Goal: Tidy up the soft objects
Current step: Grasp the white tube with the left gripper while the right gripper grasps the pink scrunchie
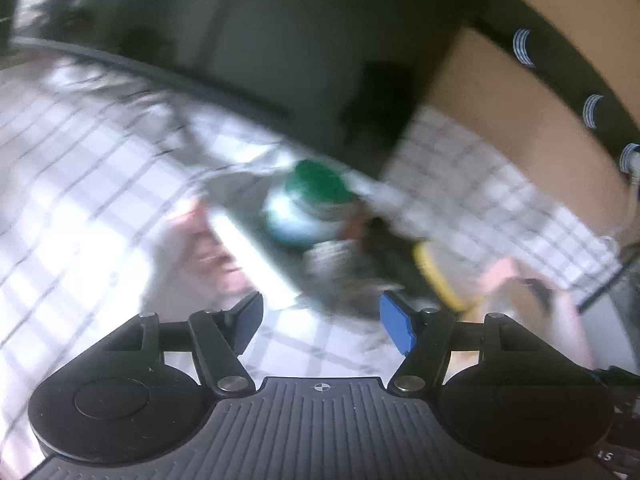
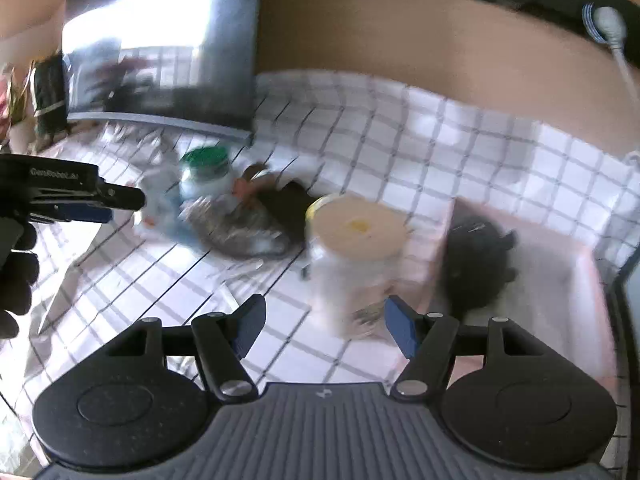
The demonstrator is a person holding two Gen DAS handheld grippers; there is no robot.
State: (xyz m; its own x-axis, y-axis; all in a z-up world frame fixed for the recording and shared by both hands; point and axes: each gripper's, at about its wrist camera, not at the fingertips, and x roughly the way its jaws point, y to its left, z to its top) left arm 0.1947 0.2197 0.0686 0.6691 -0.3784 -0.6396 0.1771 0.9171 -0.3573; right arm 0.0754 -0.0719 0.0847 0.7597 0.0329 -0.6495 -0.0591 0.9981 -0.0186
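Right gripper: jaws stand apart, with nothing between the blue pads. Just ahead of the jaws, slightly toward the right pad, stands a pale cylindrical tub with a cream lid; it is upright on the desk, which is covered by a white cloth with a dark grid pattern. No pad touches the tub.

To the right of the right jaw lies a dark, soft, rounded object inside a shallow pink tray. What the object is cannot be told through the blur.

Ahead and left of the jaws, beyond the tub, a heap of soft items lies on the cloth: a grey mottled piece, a black piece behind it, and an orange scrap. At the heap's far left stands a white jar with a green lid.

Further still, a dark flat-screen monitor stands at the far edge of the desk against a tan wall.

Left gripper: jaws apart and empty. In the right wrist view it enters at the left edge, held by a gloved hand. From its own camera, the same heap lies just ahead of the jaws, with the green-lidded jar beyond it. A yellow-rimmed item shows ahead of the right pad; heavy blur prevents identification.
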